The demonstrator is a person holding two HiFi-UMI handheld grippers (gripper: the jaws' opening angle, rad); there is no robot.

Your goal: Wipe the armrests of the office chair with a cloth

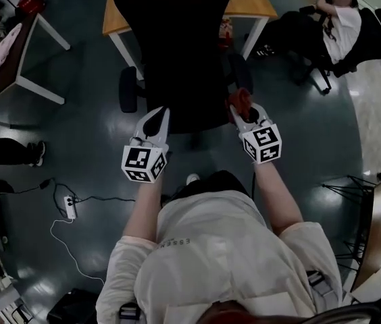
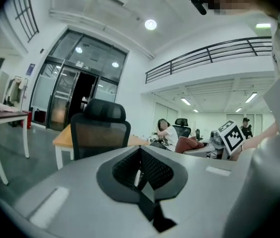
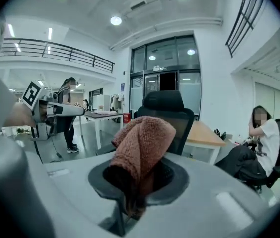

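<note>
**Q:** Where is the cloth?

**A:** The cloth [image 3: 142, 143], a folded reddish-brown towel, is clamped between the jaws of the right gripper [image 1: 240, 110]. It stands up out of the jaws as a rounded hump. From the head view it sits just at the near end of the right armrest [image 1: 240, 71] of the chair [image 1: 177, 46]; whether it touches the armrest cannot be told.

**Q:** And the other tool?

**A:** The left gripper [image 1: 158, 117] has its jaws closed together with nothing between them. It hangs near the seat's near left edge, apart from the left armrest [image 1: 128, 89], which lies farther left.

**Q:** How does the chair stand?

**A:** The black chair stands with its back toward the person, both grippers pointing at it side by side.

**Q:** What surrounds it?

**A:** A wooden-topped desk [image 1: 251, 2] stands just beyond the chair. A seated person [image 1: 339, 25] is at far right, a white-legged table [image 1: 15, 56] at far left, and a power strip [image 1: 69, 208] lies on the dark floor at near left.
</note>
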